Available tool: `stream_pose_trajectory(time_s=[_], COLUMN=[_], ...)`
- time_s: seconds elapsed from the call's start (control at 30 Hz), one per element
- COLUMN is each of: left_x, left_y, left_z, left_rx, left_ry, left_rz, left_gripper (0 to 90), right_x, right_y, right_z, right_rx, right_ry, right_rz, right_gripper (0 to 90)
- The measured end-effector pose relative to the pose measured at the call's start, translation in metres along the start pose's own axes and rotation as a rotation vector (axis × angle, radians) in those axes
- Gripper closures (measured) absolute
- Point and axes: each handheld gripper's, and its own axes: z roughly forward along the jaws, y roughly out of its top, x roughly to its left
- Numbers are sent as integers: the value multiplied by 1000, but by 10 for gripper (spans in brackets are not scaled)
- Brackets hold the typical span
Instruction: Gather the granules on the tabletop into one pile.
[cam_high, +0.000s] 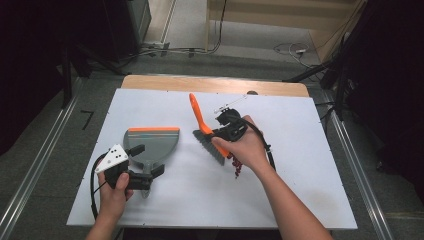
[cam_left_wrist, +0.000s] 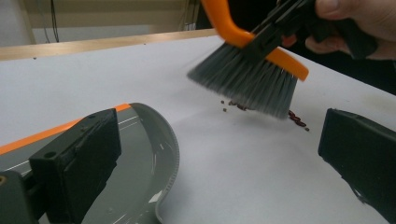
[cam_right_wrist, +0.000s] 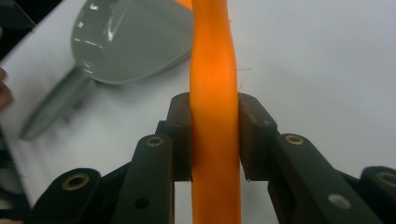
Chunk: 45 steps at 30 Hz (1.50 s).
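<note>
A grey dustpan with an orange lip lies left of centre on the white board. My left gripper stands open astride the pan's handle end. In the left gripper view the jaws are wide apart, with the pan's bowl beside the left one. My right gripper is shut on the orange handle of a hand brush, whose grey bristles hang tilted just above the board. A small heap of dark red beans lies under the right hand. The right gripper view shows both pads pressed on the handle.
Scattered beans sit below the bristles, to the right of the pan. The wooden table edge runs along the far side. Cables lie on the floor beyond, and metal rails flank the table.
</note>
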Motion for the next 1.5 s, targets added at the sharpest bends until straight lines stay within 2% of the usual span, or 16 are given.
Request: stream_pose_trajectory(time_s=[0.07, 0.1, 0.13, 0.2, 0.27, 0.37, 0.43, 0.63, 0.97, 1.13, 1.23, 1.33, 1.37, 1.43, 1.5], left_x=[1, 1, 1, 2, 3, 4, 3, 1, 2, 1, 2, 3, 3, 2, 2], left_y=[0, 0, 0, 0, 0, 0, 0, -1, -1, -1, -1, -1, -1, -1, -1], left_z=[0, 0, -1, -1, -2, -2, -2, 0, 0, 1, 0, 0, 0, 0, 0], left_rx=[-2, -1, 0, -1, -7, -8, -5, 4, 6, 5, 7, 8, 6, 8, 8], left_ry=[-1, -1, 0, 0, 2, 4, 6, 4, 5, 4, 7, 8, 7, 8, 8], left_rz=[-1, -1, 0, 0, -5, -7, -7, -3, -7, -7, -6, -7, -7, -8, -8], left_gripper=[0, 0, 0, 0, 0, 0, 0, 0, 0, 0, 0, 0, 0, 0, 0], right_x=[-5, -7, -10, -15, -23, -31, -37, -49, -66, -66, -65, -60, -57, -51, -44], right_y=[-1, -1, -1, -3, -5, -8, -12, -21, -37, -39, -40, -39, -38, -35, -34], right_z=[11, 16, 20, 26, 25, 22, 20, 10, -8, -13, -18, -28, -33, -45, -56], right_rx=[7, 13, 20, 30, 18, 14, 4, -11, -27, -50, -80, -125, -132, -142, -120], right_ry=[44, 46, 32, -28, -45, -112, -111, -166, -203, -214, -155, -90, -91, -100, -117], right_rz=[83, 117, 131, 149, 183, 209, 234, 302, 340, 337, 322, 278, 253, 161, 78], right_gripper=[681, 681, 681, 682, 686, 689, 689, 687, 687, 688, 690, 690, 690, 690, 690])
